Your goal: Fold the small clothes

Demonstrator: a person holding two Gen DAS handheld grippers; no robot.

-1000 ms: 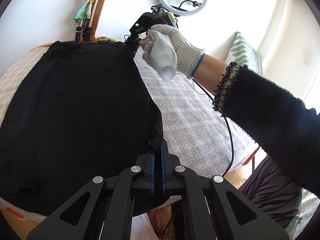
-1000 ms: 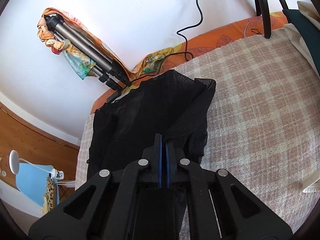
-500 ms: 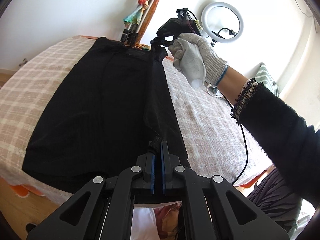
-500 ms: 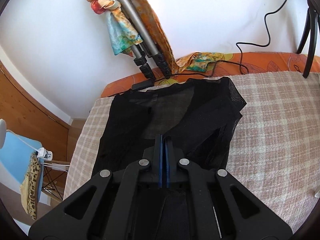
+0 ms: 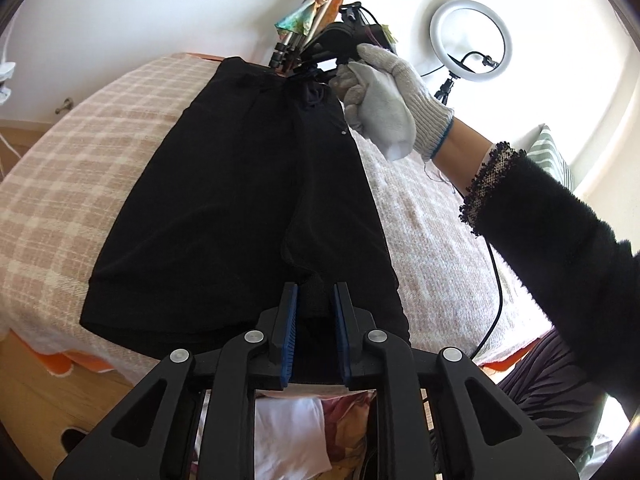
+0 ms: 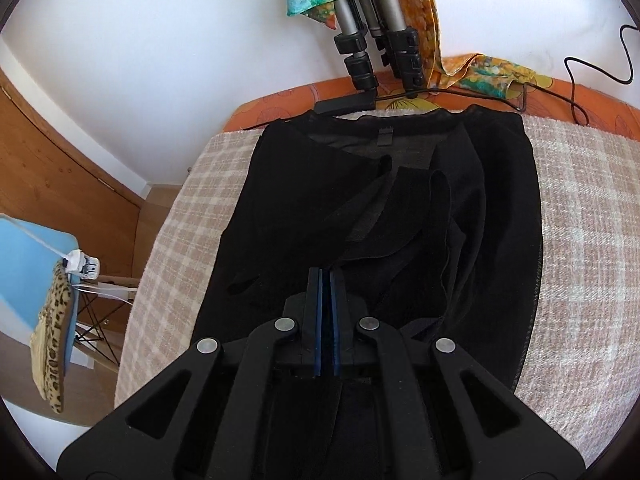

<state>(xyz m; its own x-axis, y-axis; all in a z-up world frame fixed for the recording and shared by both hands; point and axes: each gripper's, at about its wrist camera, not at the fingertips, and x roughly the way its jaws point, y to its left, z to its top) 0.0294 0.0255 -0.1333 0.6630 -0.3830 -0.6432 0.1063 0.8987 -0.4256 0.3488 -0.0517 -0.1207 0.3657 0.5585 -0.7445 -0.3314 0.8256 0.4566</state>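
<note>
Two grippers worked a black garment (image 5: 224,200) lying flat on the checked blanket (image 5: 60,184): the left gripper (image 5: 314,300) stood open over its hem, the right gripper (image 6: 325,280) pinched a fold.

Each fisheye sits close behind its own tool, the left view looking from the near hem along the black garment (image 5: 240,200) toward the wall tripod (image 5: 288,46), the right view looking down from near its collar end, both sharing garment, checked bed cover (image 6: 580,200) and tripod.
</note>
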